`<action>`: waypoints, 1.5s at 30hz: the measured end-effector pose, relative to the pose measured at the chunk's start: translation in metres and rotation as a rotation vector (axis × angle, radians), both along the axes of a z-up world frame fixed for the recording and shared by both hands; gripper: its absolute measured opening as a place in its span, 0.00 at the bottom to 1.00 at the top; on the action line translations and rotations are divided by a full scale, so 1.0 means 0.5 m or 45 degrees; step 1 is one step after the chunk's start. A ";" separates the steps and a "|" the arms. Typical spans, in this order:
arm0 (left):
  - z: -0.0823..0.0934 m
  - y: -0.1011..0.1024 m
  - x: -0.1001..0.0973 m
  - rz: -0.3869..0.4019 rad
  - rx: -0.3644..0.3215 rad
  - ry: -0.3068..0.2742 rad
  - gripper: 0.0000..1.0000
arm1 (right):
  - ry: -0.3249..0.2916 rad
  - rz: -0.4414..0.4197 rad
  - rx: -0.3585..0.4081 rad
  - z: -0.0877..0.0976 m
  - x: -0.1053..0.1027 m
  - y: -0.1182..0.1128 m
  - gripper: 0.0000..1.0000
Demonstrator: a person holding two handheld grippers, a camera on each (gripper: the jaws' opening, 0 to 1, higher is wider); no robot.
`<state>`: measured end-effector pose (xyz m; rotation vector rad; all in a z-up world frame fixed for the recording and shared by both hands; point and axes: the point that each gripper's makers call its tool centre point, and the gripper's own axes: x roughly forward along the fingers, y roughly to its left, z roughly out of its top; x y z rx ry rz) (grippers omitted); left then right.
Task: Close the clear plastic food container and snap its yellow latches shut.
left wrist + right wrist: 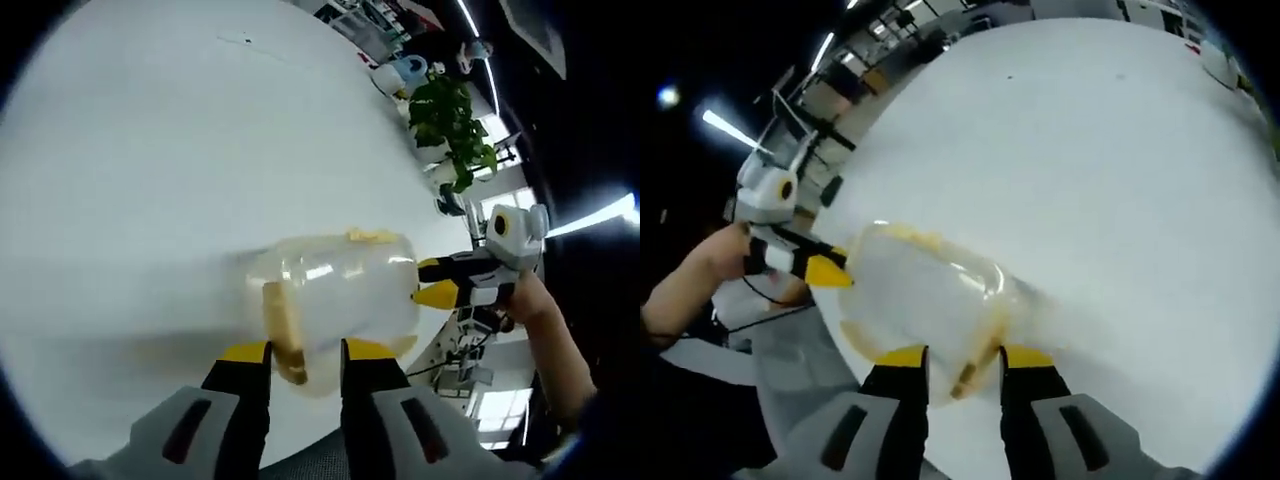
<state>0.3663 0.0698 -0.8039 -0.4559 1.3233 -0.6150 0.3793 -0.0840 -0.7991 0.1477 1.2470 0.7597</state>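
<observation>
My left claw (305,358) sits at the near end of the clear container (335,295), its two yellow-tipped jaws set a little apart with a yellow latch (283,335) in the gap between them; I judge it is closed on that latch, though the blur makes the contact hard to confirm. The container lies on the white bench (150,150), near its edge, with the lid seemingly already down on it (the plastic is too cloudy in both views to be sure it is seated all round). At the far end in the left gripper view my right claw (435,280) comes in from the right, its tips at the container's wall. Seen from the right gripper view, that right claw (965,358) straddles another latch (975,365) the same way, jaws slightly parted around it. To do this step well, I think I should press both ends evenly so the container does not slide toward the bench edge, and push each latch flat against the wall rather than just pinching it.
</observation>
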 end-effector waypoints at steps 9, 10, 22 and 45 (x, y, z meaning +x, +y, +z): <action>-0.005 -0.003 0.000 -0.027 0.018 0.012 0.24 | 0.001 -0.028 0.054 -0.008 -0.005 -0.002 0.24; -0.005 -0.002 0.001 -0.029 0.017 0.014 0.24 | -0.002 -0.037 0.066 -0.005 -0.007 -0.003 0.23; -0.014 -0.017 0.005 0.020 -0.031 0.037 0.26 | 0.053 -0.072 0.064 -0.007 -0.004 0.001 0.21; -0.012 -0.013 -0.001 -0.013 0.033 0.097 0.31 | 0.121 -0.043 0.047 -0.004 -0.007 0.014 0.24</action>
